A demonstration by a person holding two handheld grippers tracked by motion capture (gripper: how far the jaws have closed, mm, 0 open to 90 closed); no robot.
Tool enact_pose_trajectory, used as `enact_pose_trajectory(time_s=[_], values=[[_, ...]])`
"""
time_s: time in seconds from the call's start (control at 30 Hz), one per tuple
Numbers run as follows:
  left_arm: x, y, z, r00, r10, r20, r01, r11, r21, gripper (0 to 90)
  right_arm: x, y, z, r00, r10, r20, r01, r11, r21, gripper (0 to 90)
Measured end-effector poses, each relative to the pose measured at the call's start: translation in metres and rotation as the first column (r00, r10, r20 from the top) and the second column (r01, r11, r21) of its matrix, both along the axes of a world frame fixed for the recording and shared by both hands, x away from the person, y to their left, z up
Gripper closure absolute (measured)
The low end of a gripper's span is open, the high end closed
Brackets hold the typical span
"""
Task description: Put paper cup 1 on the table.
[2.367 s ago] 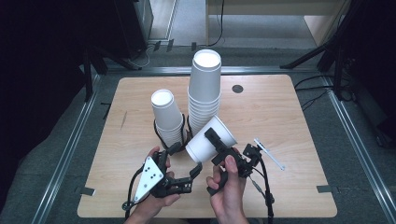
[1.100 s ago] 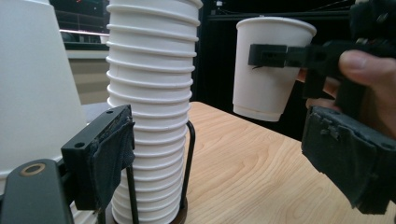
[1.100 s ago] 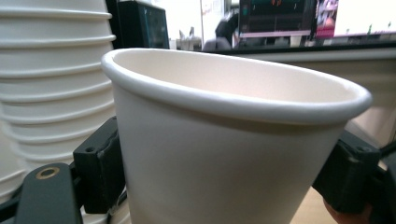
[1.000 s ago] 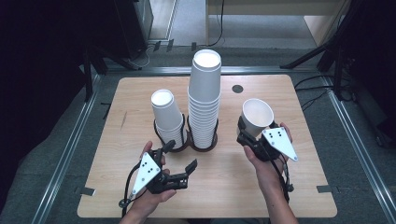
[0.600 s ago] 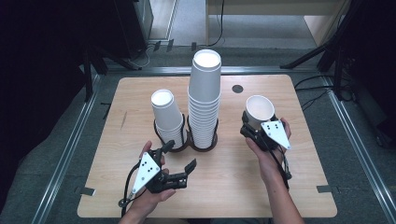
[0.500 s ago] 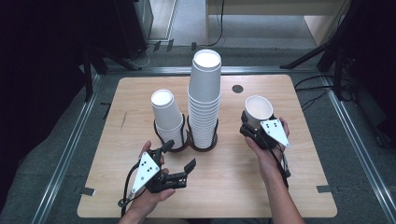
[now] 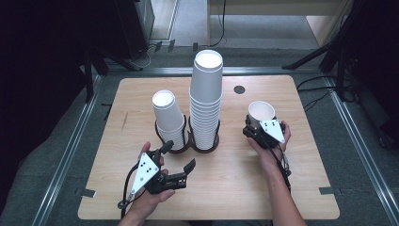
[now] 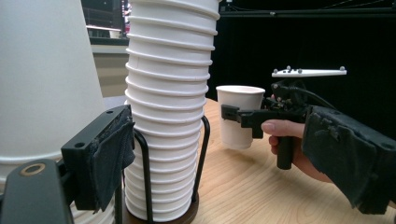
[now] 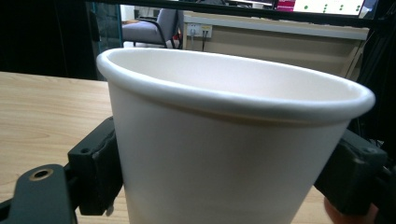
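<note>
right gripper (image 7: 256, 128): lowered since 1 s ago, jaws just loosening around cup (image 7: 261, 112) | left gripper (image 7: 179, 162): unmoved, apart, empty

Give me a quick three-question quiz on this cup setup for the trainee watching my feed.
1. True or false: the single paper cup between the right gripper's jaws stands mouth up.
2. Which stack in the wire holder is taller: A, the short stack at the left of the high view, or B, the tall stack beside it?
3. What does the left gripper hold?

Key
1. True; its open rim faces up, right of the stacks on the table.
2. B.
3. Nothing; its jaws stand open near the holder's base.
</note>
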State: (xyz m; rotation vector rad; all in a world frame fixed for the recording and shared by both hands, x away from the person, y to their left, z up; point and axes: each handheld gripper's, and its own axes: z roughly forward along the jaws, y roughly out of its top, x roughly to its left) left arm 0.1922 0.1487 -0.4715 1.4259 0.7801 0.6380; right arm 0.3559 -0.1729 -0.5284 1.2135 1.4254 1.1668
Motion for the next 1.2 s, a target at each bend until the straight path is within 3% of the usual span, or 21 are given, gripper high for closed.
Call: enact_pose_trajectory(time_s=[0.53, 0.6, 0.67, 0.93, 1.2], values=[[0.000, -0.003, -0.003, 0.9999, 0.003, -0.015, -0.003, 0.9999, 0.012, 9.7, -0.008, -0.005, -0.015, 0.9984, 0.029, -0.048, -0.030, 0.9996, -0.004, 12.7], [0.000, -0.003, -0.004, 0.9998, 0.004, -0.018, -0.004, 0.9999, 0.009, 9.7, -0.012, -0.005, -0.014, 0.9971, 0.059, -0.048, -0.060, 0.9980, -0.021, 6.1], [0.000, -0.003, -0.004, 0.9998, 0.002, -0.021, -0.001, 0.9999, 0.013, 9.7, -0.015, -0.005, -0.013, 0.9953, 0.083, -0.051, -0.084, 0.9959, -0.033, 0.0], [0.001, -0.005, -0.005, 0.9996, 0.005, -0.027, -0.005, 0.9999, 0.010, 8.9, -0.031, -0.012, -0.007, 0.9921, 0.114, -0.051, -0.114, 0.9934, 0.011, 0.0], [0.003, -0.003, -0.005, 0.9989, 0.024, -0.041, -0.024, 0.9997, 0.002, 8.8, -0.060, -0.020, 0.010, 0.9866, 0.163, 0.000, -0.163, 0.9866, 0.007, 0.0]])
